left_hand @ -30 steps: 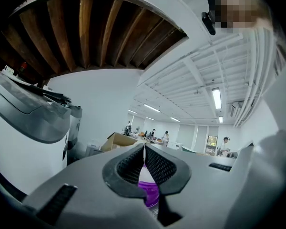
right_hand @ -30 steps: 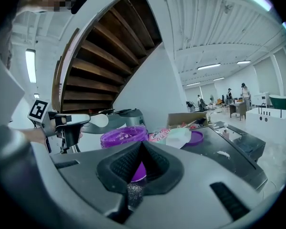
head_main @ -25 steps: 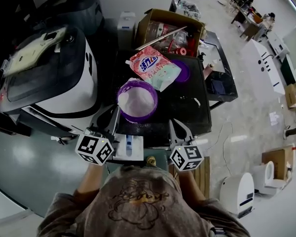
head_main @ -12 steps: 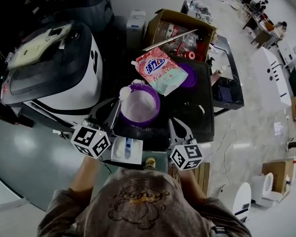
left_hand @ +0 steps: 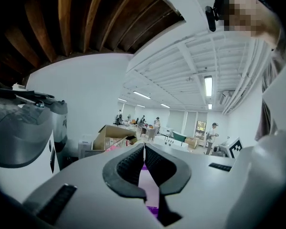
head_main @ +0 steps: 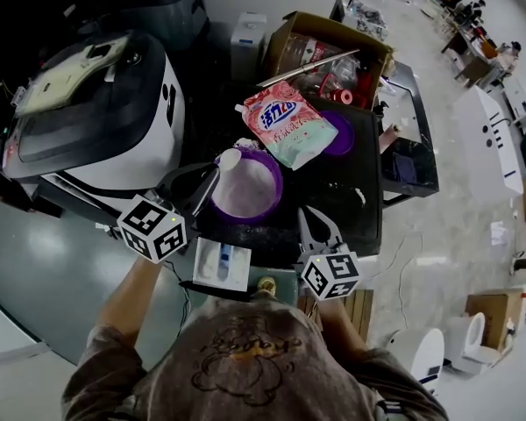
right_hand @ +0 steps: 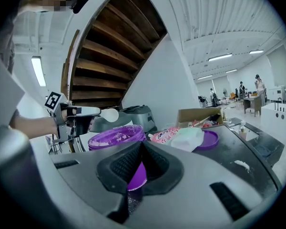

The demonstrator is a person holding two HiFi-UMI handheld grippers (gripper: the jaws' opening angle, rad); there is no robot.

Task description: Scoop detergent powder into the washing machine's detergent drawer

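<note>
Looking down, I have the white detergent drawer nearest me at 12 o'clock, at the near edge of the black table. My right gripper hangs at 1 o'clock, just beside the drawer, its jaws together on nothing. My left gripper, at 11 o'clock, is clamped on the handle of a white scoop, whose bowl is over the 11 o'clock rim of the purple tub. The tub stands just beyond the drawer with white powder inside. Farther out at 12 o'clock lies the pink detergent bag, overlapping a purple lid. The washing machine stands at 10 o'clock. A cardboard box is farthest, at 1 o'clock.
</note>
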